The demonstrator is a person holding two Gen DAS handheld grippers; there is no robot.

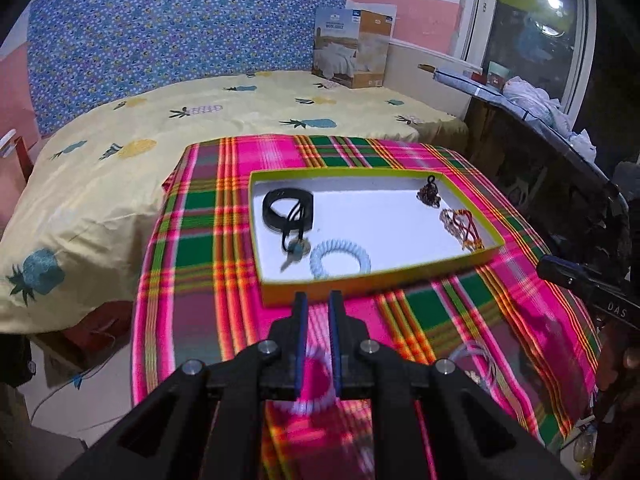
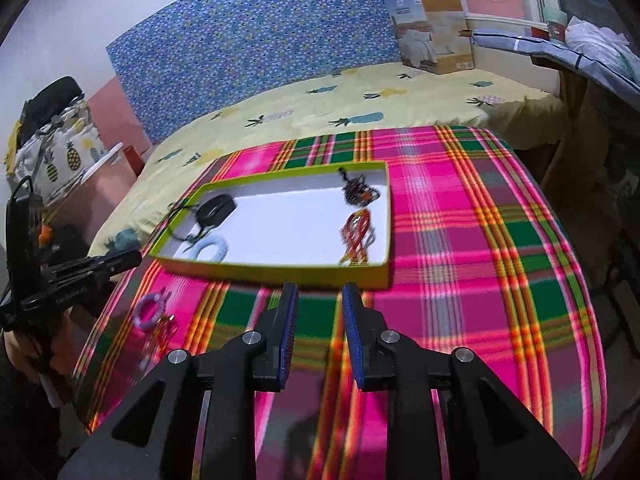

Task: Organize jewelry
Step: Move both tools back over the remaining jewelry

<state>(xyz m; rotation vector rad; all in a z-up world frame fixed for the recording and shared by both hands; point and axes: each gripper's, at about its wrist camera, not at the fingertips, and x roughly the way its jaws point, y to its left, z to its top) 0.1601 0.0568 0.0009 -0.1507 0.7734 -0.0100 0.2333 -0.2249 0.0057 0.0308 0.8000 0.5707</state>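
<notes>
A shallow yellow-green box (image 1: 280,294) with a white floor lies on the plaid cloth; it also shows in the right wrist view (image 2: 280,272). In it lie a black band (image 1: 286,210), a key on a black cord (image 1: 294,254), a pale blue spiral bracelet (image 1: 340,260), a dark beaded piece (image 1: 430,194) and red-gold bangles (image 1: 460,226). My left gripper (image 1: 318,308) is open by a narrow gap above a pale purple spiral bracelet (image 1: 314,402) on the cloth, in front of the box. That bracelet (image 2: 150,310) and a red-gold chain (image 2: 162,330) lie at the left. My right gripper (image 2: 318,300) is open and empty, in front of the box.
The plaid cloth (image 2: 480,240) covers a small table against a bed with a yellow pineapple sheet (image 1: 160,120). A cardboard box (image 1: 352,48) stands on the bed's far side. A cluttered shelf (image 1: 520,96) runs along the right. A clear beaded strand (image 1: 476,354) lies on the cloth.
</notes>
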